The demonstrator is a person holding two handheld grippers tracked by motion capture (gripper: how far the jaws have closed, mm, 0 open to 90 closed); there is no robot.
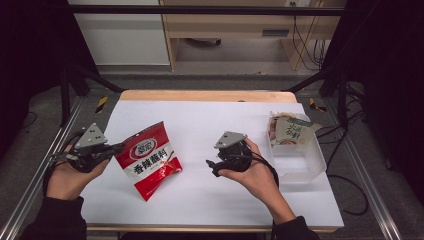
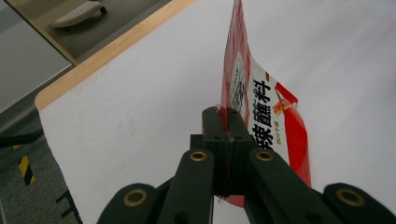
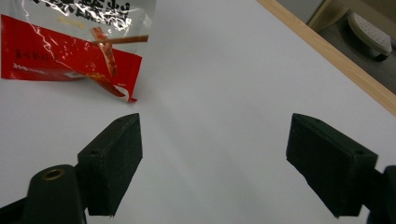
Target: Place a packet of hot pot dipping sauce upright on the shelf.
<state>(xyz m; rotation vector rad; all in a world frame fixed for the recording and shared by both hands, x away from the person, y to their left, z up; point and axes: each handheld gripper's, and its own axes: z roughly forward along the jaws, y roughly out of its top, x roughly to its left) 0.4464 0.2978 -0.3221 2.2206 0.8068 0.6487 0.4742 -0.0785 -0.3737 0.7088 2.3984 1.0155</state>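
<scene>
Here, red snack packet [image 1: 149,160] clamped at its edge between the closed jaws of the left gripper [image 1: 118,148], held tilted over the white table [image 1: 210,125], right gripper [image 1: 212,165] spread wide with nothing between, packet well apart from it, its top cut off in the right gripper view, clamped edge hidden behind the jaws.

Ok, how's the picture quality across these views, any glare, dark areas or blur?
High view: table evenly lit, surroundings fall into darkness, whole frame soft. Left gripper view: red snack bag sharp, the jaws at the bottom blurred. Right gripper view: bright glare streaks on the bag's foil, pads soft-edged.
</scene>
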